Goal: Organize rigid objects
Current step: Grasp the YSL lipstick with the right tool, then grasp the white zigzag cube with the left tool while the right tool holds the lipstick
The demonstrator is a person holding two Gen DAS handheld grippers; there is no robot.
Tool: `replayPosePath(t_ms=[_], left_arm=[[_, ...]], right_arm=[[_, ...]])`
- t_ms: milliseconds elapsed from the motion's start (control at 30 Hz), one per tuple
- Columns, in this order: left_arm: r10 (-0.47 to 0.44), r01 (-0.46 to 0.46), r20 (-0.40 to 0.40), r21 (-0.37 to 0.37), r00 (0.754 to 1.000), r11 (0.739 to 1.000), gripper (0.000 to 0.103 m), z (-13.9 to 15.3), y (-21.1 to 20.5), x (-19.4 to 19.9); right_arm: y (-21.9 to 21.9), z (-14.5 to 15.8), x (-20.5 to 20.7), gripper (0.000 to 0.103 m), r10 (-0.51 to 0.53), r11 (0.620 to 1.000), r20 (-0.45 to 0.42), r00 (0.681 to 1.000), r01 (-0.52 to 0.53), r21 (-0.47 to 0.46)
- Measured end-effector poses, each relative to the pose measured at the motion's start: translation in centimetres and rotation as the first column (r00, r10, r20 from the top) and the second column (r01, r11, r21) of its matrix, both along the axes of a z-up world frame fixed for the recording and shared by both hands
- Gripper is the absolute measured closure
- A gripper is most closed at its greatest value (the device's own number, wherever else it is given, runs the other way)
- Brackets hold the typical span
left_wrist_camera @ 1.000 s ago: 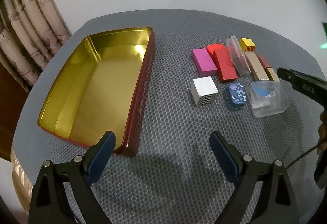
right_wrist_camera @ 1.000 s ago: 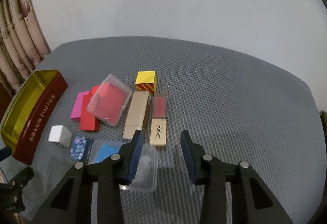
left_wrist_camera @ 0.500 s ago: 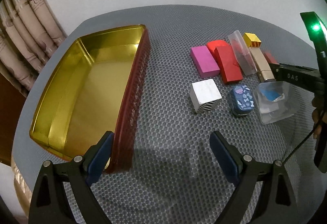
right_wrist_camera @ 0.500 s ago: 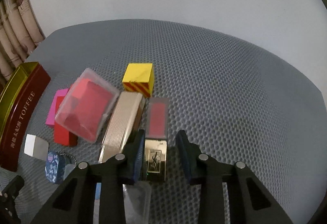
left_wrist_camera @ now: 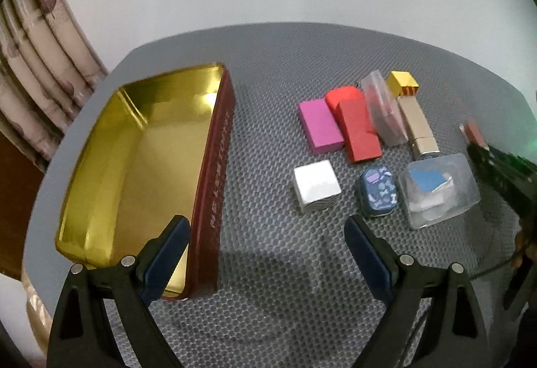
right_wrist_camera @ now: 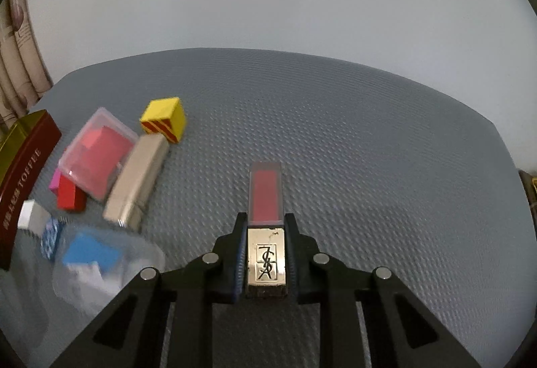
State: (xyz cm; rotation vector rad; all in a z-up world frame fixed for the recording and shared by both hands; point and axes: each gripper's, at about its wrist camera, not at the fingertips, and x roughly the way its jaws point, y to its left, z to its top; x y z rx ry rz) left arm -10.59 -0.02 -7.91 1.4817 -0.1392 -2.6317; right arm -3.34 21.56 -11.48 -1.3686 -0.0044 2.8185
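the right gripper (right_wrist_camera: 265,254) has just closed on the lipstick (right_wrist_camera: 265,227). the left gripper (left_wrist_camera: 265,254) hangs open, its left finger over the near right corner of the tin (left_wrist_camera: 214,146).

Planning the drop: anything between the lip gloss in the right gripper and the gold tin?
Yes. The other items lie between the lip gloss and the tin: gold case, red-filled clear box, blue-filled clear box. Carry it over them.
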Motion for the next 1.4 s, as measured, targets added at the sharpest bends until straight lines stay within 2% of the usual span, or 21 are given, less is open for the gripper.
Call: replayPosePath(t_ms=[100,233,267,367,400,500,567,700,833,900,967,1233,1300,1367,1400], left_arm=[[-0.009,0.008,-0.01,-0.019,1.0,1.0,0.011,0.6,0.5,0.2],[-0.015,0.015,0.008,0.014,1.0,1.0,0.012,1.0,0.9,-0.2],[-0.022,0.021,0.019,0.034,1.0,0.999,0.012,1.0,0.8,-0.5],[-0.021,0.015,0.062,0.1,0.998,0.995,0.013,1.2,1.8,-1.2],[-0.01,-0.002,0.081,0.144,0.997,0.99,0.013,1.3,1.5,-1.7],[0.025,-0.053,0.13,0.219,0.991,0.974,0.025,1.2,0.9,-3.2],[0.047,-0.084,0.158,0.238,0.986,0.968,0.027,1.1,0.7,-3.9],[0.081,-0.128,0.199,0.235,0.977,0.964,0.029,0.8,0.4,-5.3],[0.102,-0.165,0.258,0.234,0.961,0.958,0.04,-0.3,0.3,-6.1],[0.105,-0.18,0.288,0.249,0.952,0.952,0.042,-1.2,0.4,-6.5],[0.108,-0.189,0.3,0.254,0.948,0.949,0.046,-1.6,0.4,-6.6],[0.11,-0.201,0.333,0.255,0.936,0.946,0.05,-3.2,0.7,-6.8],[0.108,-0.198,0.336,0.248,0.936,0.948,0.056,-3.4,0.8,-6.7],[0.103,-0.198,0.338,0.26,0.936,0.945,0.069,-3.6,0.7,-6.5],[0.1,-0.197,0.34,0.265,0.935,0.944,0.07,-3.6,0.7,-6.4]], right_arm=[[0.1,-0.3,1.3,0.082,-0.01,1.0,-0.014,1.0,0.01,0.002],[-0.9,-0.9,1.7,0.082,-0.022,1.0,-0.026,0.999,0.022,-0.012],[-0.3,-0.9,0.6,0.082,-0.023,1.0,-0.025,0.999,0.023,-0.018],[-0.1,-1.1,0.5,0.082,-0.023,0.999,-0.025,0.999,0.022,-0.036],[0.0,-1.1,0.4,0.082,-0.023,0.999,-0.025,0.999,0.022,-0.041],[-0.6,-1.6,0.0,0.082,-0.023,0.998,-0.026,0.999,0.022,-0.053],[0.5,-0.9,0.6,0.082,-0.023,0.998,-0.025,0.999,0.021,-0.057],[0.7,-0.9,0.3,0.082,-0.023,0.997,-0.024,0.999,0.021,-0.069],[0.8,-1.0,0.1,0.082,-0.022,0.996,-0.025,0.999,0.02,-0.084],[0.9,-0.9,-0.5,0.082,-0.022,0.996,-0.024,0.999,0.02,-0.089],[0.9,-0.8,-0.6,0.082,-0.022,0.996,-0.024,0.999,0.02,-0.092],[1.4,-0.5,-0.4,0.082,-0.022,0.996,-0.024,0.999,0.019,-0.09],[1.4,-0.5,-0.5,0.082,-0.022,0.996,-0.024,0.999,0.019,-0.088],[1.4,-0.5,-0.7,0.082,-0.021,0.996,-0.024,0.999,0.019,-0.087],[1.3,-0.5,-0.9,0.082,-0.021,0.996,-0.024,0.999,0.019,-0.087]])
